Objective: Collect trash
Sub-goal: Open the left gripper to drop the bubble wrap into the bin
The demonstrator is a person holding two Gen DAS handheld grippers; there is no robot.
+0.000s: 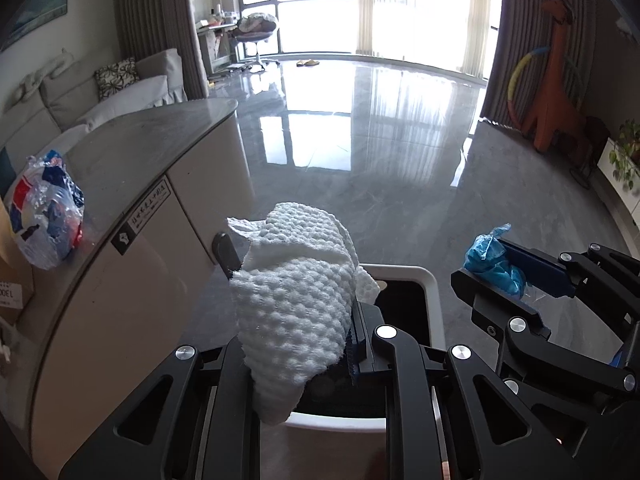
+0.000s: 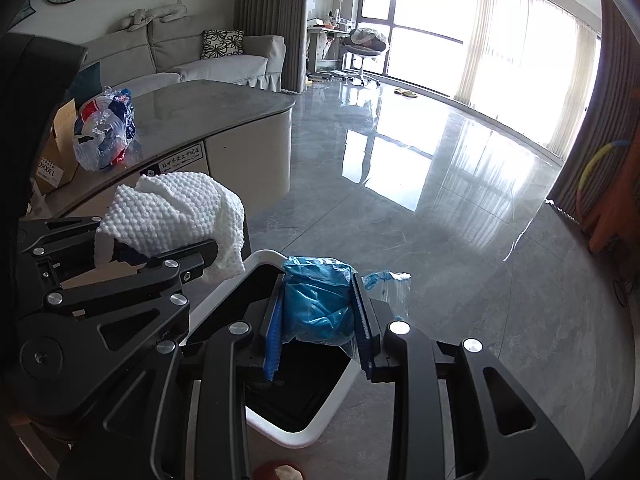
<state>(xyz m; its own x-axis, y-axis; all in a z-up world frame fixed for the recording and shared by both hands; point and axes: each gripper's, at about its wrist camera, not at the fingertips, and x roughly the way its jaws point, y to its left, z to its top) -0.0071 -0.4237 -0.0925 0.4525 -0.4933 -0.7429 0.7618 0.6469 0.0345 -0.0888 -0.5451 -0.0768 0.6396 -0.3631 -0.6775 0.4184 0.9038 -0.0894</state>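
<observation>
1. Step in hand, as I judge it: the carry to the bin; both my grippers have their loads and hang over the white-rimmed trash bin (image 2: pixel 288 436) on the floor, so the drop is what remains.
2. Far left, a crumpled clear plastic bag (image 1: pixel 48 216) with red and blue print sits on the grey surface (image 1: pixel 160 136), untouched and well apart from me; it looks like trash left to fetch.
3. My left gripper (image 1: pixel 308 340): jaws nearly closed, pinching a wad of white dimpled paper towel (image 1: pixel 296 292); the wad is soft, bulges over the fingers and droops past one jaw, above the near rim of the bin.
4. My right gripper (image 2: pixel 320 320): jaws partly apart, clamped on a crumpled blue plastic bag (image 2: pixel 316 304); thin, glossy film, with a clear-and-blue flap sticking out to the right past the jaw; it hangs above the dark mouth of the bin.
5. Next move calls for: parting each pair of jaws while each load is squarely over the opening; the towel seems nearer the rim than the middle, so I would nudge the left further in first; light film may cling to the ribbed pads.
</observation>
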